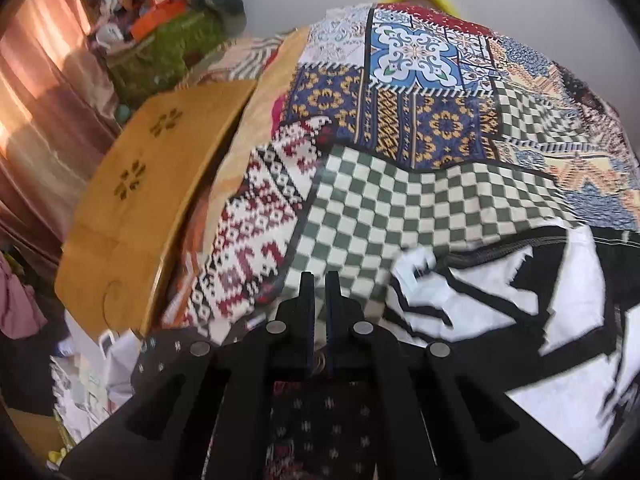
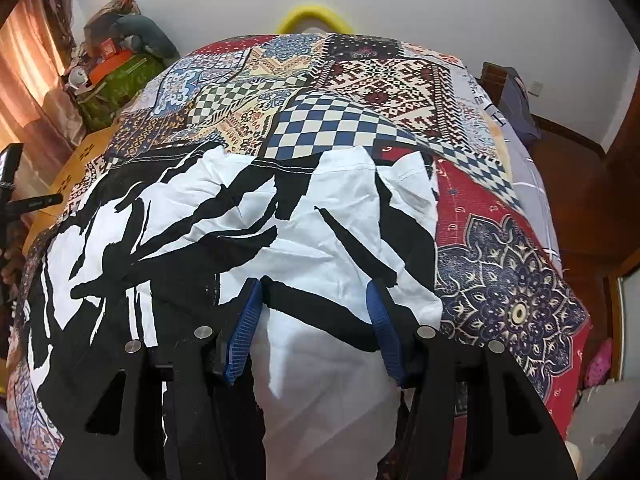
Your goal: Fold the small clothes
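A black-and-white printed garment [image 2: 240,220] lies spread on a patchwork bedspread [image 2: 360,80]. It also shows in the left wrist view [image 1: 520,300] at the right, blurred. My right gripper [image 2: 316,292] is open, its blue-padded fingers [image 2: 244,328] resting on the garment's near edge with cloth between them. My left gripper [image 1: 319,280] is shut with nothing visible between its tips, over the checked part of the bedspread [image 1: 380,200], just left of the garment's edge.
A wooden board [image 1: 132,208] leans at the bed's left side. A cluttered green-covered stand [image 1: 168,52] stands by pink curtains [image 1: 40,92]. A yellow ring [image 2: 314,16] shows behind the bed. Wooden floor and furniture [image 2: 580,160] lie to the right.
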A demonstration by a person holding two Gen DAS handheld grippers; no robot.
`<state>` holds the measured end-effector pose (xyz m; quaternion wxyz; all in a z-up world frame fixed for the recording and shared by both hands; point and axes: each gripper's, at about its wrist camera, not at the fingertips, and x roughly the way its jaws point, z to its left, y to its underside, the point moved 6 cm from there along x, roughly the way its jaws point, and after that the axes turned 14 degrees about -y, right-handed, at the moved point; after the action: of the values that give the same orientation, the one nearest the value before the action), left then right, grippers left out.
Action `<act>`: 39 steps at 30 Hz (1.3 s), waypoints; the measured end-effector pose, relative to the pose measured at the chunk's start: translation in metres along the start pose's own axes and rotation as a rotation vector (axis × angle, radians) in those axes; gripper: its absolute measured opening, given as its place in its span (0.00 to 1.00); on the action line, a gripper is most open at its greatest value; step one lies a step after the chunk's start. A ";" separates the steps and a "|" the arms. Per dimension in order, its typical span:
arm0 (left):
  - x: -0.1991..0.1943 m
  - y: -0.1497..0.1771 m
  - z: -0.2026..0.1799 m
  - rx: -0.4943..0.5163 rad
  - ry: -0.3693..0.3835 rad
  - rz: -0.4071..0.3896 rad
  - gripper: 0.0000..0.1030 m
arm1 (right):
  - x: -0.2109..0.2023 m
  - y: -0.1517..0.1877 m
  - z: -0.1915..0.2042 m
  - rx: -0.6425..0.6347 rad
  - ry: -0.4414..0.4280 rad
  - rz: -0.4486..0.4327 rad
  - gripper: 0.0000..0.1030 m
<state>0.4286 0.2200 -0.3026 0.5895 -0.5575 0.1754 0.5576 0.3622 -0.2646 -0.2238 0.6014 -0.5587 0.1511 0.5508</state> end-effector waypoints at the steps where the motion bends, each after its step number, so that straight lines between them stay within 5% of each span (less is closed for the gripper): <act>1: -0.006 0.003 0.001 0.006 0.028 -0.001 0.03 | -0.003 -0.001 0.001 0.001 0.005 -0.006 0.48; 4: -0.034 0.016 -0.012 0.087 0.088 -0.041 0.14 | -0.021 -0.002 0.009 -0.007 0.000 -0.050 0.49; 9: -0.079 0.044 -0.057 0.210 0.195 -0.110 0.56 | -0.033 0.003 0.040 -0.081 -0.025 -0.059 0.49; 13: -0.099 0.070 -0.099 0.299 0.268 -0.113 0.59 | -0.022 0.015 0.064 -0.132 -0.050 -0.015 0.49; 24: -0.117 0.103 -0.166 0.424 0.278 -0.136 0.70 | 0.025 0.033 0.117 -0.212 -0.125 0.080 0.51; 28: -0.111 0.109 -0.159 0.441 0.250 -0.156 0.81 | 0.037 0.047 0.113 -0.248 -0.094 0.125 0.53; 33: -0.105 0.115 -0.132 0.403 0.255 -0.133 0.82 | 0.021 0.061 0.099 -0.236 -0.068 0.128 0.60; 39: -0.086 0.126 -0.084 0.329 0.156 -0.092 0.82 | -0.005 0.081 0.076 -0.188 -0.026 0.118 0.60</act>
<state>0.3287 0.0783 -0.3163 0.6821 -0.5025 0.2839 0.4490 0.2602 -0.2215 -0.2355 0.5148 -0.5957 0.1236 0.6040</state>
